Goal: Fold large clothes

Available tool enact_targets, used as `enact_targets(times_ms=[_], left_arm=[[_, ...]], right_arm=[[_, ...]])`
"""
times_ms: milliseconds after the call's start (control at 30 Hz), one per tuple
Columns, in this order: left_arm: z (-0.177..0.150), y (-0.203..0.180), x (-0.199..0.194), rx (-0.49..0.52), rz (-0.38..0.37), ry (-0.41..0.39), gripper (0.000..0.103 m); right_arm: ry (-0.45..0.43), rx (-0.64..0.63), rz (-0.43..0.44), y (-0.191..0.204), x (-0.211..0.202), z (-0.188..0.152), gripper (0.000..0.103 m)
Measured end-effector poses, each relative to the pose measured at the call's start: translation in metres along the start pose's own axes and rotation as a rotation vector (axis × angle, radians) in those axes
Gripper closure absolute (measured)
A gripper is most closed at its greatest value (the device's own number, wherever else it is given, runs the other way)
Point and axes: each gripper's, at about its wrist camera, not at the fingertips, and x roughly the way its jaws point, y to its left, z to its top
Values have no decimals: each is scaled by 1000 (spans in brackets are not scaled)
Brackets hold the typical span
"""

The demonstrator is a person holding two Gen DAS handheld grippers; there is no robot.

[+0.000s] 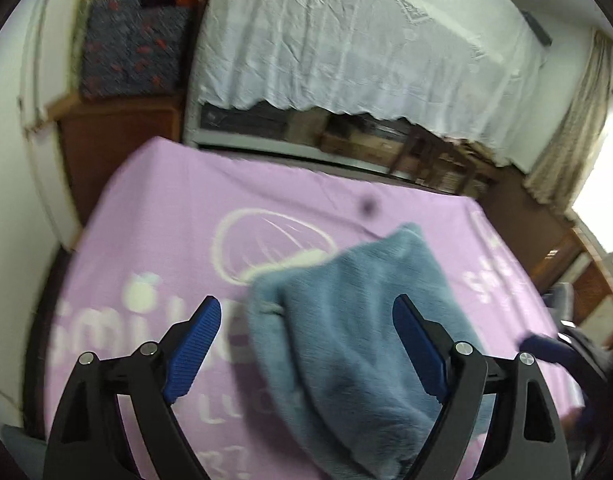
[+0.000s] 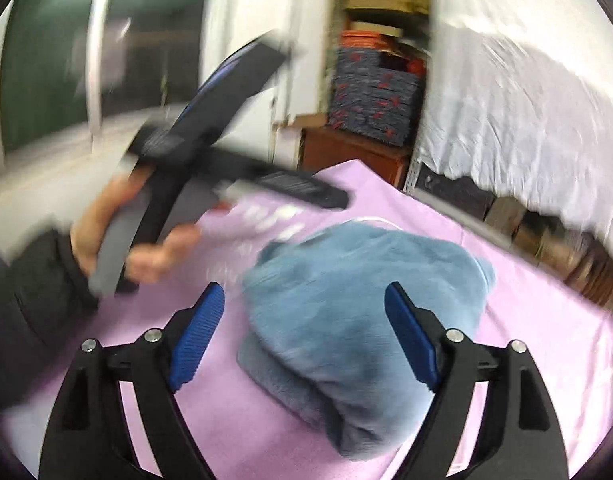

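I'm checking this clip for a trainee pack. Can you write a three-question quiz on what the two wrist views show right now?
1. True or false: the blue fleece garment lies folded in a bundle on the purple cloth.
2. How do the jaws of the right gripper stand? A) shut on the fleece B) open, pads clear of the fleece C) shut on nothing
3. Fill in: in the right wrist view, the person's hand holds the ______ gripper.

Key:
1. True.
2. B.
3. Left; its jaws are open too.
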Motion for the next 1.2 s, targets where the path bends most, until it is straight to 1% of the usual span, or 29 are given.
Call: enact_targets(times_ms=[33, 100, 133, 167, 200, 233, 267, 300, 333, 367, 467, 600, 667, 767, 833, 933, 967, 1000, 1067, 1100, 1133, 1200], left_arm=[[-2, 0, 5, -6, -26, 16, 15], [-6, -4, 15, 11, -35, 42, 15], [-10, -7, 21, 35, -22, 57, 15], [-14, -10, 28, 59, -8, 75, 15], [-20, -12, 38, 86, 8, 106, 15], [-26, -13, 49, 96, 18, 139, 14], [-29, -11, 55, 92, 15, 152, 12], [-32, -9, 61, 73, 4, 160, 9], [-34, -5, 65, 38, -18, 169, 8], [-35, -2, 69, 23, -33, 180, 8], [-39, 1, 75, 8, -49, 188, 6], [-42, 3, 79, 5, -54, 192, 5], [-43, 2, 79, 14, -46, 190, 5], [-44, 5, 79, 4, -55, 196, 3], [-42, 12, 80, -29, -93, 213, 3], [-37, 24, 79, -92, -145, 237, 3], [-35, 27, 76, -112, -155, 232, 3], [-31, 30, 67, -129, -164, 207, 4], [-25, 37, 49, -155, -196, 143, 4], [-23, 40, 42, -170, -227, 123, 4], [-21, 43, 36, -184, -259, 108, 4], [-21, 47, 32, -208, -314, 101, 4]], right_arm=[[-12, 76, 20, -13, -3, 0, 23], [-24, 261, 74, -48, -3, 1, 25], [-19, 321, 91, -58, 0, 0, 34], [-9, 364, 99, -68, 4, -3, 39], [14, 392, 86, -76, 11, -5, 45], [31, 400, 71, -78, 17, -8, 47], [53, 412, 58, -78, 25, -14, 48], [69, 428, 68, -81, 32, -18, 50], [81, 442, 75, -73, 34, -28, 51], [97, 454, 78, -75, 41, -32, 51], [122, 431, 46, -73, 51, -41, 51], [129, 442, 65, -78, 54, -46, 51], [129, 433, 61, -75, 52, -50, 51], [119, 421, 44, -71, 51, -55, 51], [117, 408, 42, -70, 51, -58, 51], [117, 431, 71, -77, 51, -58, 51], [115, 443, 84, -79, 49, -58, 51], [116, 456, 100, -82, 47, -58, 51], [113, 474, 122, -88, 40, -55, 51], [102, 495, 134, -93, 32, -52, 47], [86, 517, 136, -99, 24, -49, 33], [24, 583, 113, -116, 5, -46, 18]])
